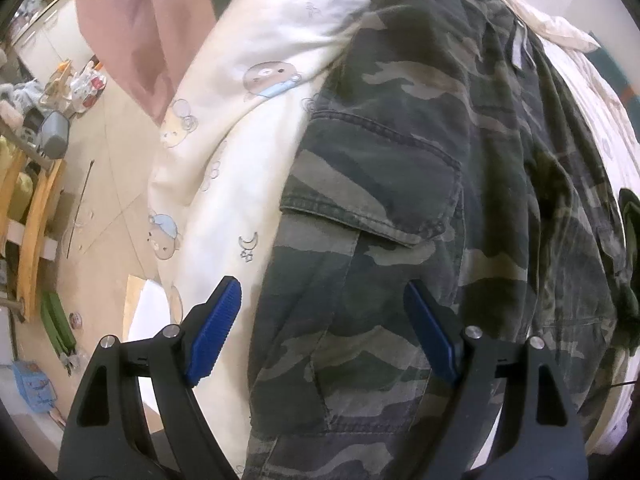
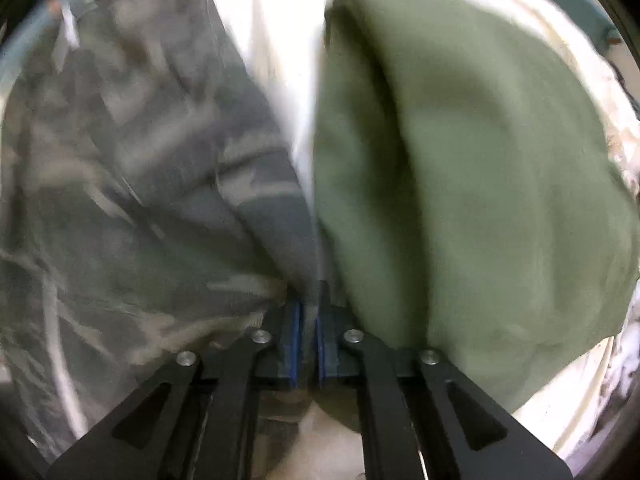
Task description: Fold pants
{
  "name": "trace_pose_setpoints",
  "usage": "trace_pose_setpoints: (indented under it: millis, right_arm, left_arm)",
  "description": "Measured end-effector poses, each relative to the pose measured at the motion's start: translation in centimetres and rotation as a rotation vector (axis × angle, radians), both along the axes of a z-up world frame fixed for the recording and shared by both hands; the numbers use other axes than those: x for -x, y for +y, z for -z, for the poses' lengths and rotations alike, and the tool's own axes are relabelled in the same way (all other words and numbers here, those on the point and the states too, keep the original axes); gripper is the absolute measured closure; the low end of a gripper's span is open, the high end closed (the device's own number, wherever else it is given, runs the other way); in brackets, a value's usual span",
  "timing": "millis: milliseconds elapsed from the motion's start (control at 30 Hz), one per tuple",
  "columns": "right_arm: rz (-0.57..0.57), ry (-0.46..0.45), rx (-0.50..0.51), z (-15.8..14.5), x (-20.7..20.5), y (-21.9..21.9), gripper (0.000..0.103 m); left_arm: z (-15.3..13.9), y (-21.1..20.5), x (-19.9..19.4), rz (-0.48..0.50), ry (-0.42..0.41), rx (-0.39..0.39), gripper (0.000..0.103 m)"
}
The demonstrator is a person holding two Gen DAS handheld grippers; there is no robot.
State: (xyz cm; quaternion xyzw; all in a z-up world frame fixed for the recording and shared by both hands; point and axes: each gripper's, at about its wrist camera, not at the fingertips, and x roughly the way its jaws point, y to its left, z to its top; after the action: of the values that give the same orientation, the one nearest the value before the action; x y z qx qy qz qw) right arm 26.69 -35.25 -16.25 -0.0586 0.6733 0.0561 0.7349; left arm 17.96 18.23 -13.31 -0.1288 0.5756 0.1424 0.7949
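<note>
Camo pants point(image 1: 400, 208) lie spread on the bed's white bear-print quilt point(image 1: 224, 128), cargo pocket flap up and empty as far as I can see. Left gripper point(image 1: 324, 320) hangs over the pants' lower part, jaws spread wide, blue pads point(image 1: 216, 332) clear of the cloth, one over the quilt edge, the other over the camo. Right gripper point(image 2: 307, 344) is pinched down on a fold of the pants point(image 2: 132, 184), cloth caught between its pads; view is blurred. Just beside the pants, right side, a plain green garment point(image 2: 480, 184) lies on the quilt. Pink cloth point(image 1: 132, 28) hangs past the quilt's far edge. Floor clutter beyond: small blue box point(image 1: 34, 386), contents unreadable.
</note>
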Motion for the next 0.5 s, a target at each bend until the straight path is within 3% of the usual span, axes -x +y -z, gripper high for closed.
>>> trace_pose_setpoints:
  millis: [67,167,200,300,367,433,500]
  right_arm:
    - [0.005,-0.002,0.015,0.2,-0.1,0.4,0.092]
    - [-0.006,0.015,0.045,-1.8,0.0,1.9,0.059]
    - [-0.053,0.0,0.061,-3.0,0.6,2.8,0.041]
    - [-0.13,-0.102,0.125,-6.7,2.1,5.7,0.039]
    - [-0.163,-0.181,0.104,-8.8,2.9,7.9,0.039]
    - [-0.166,-0.237,-0.005,-10.8,4.2,10.1,0.039]
    - [-0.175,-0.212,-0.185,-10.9,5.4,12.5,0.038]
  left_arm:
    - [-0.1,-0.4,-0.2,0.015,-0.001,-0.024,0.022]
    - [-0.3,-0.9,-0.3,0.027,-0.013,-0.032,0.022]
    - [-0.4,-1.5,-0.3,0.044,-0.011,-0.046,0.022]
    - [0.0,-2.7,-0.6,0.111,0.017,-0.103,0.022]
    - [0.1,-2.6,-0.5,0.11,0.017,-0.126,0.022]
    - [0.8,-1.9,-0.3,0.093,0.035,-0.092,0.022]
    - [1.9,-0.8,0.2,0.066,0.072,-0.076,0.022]
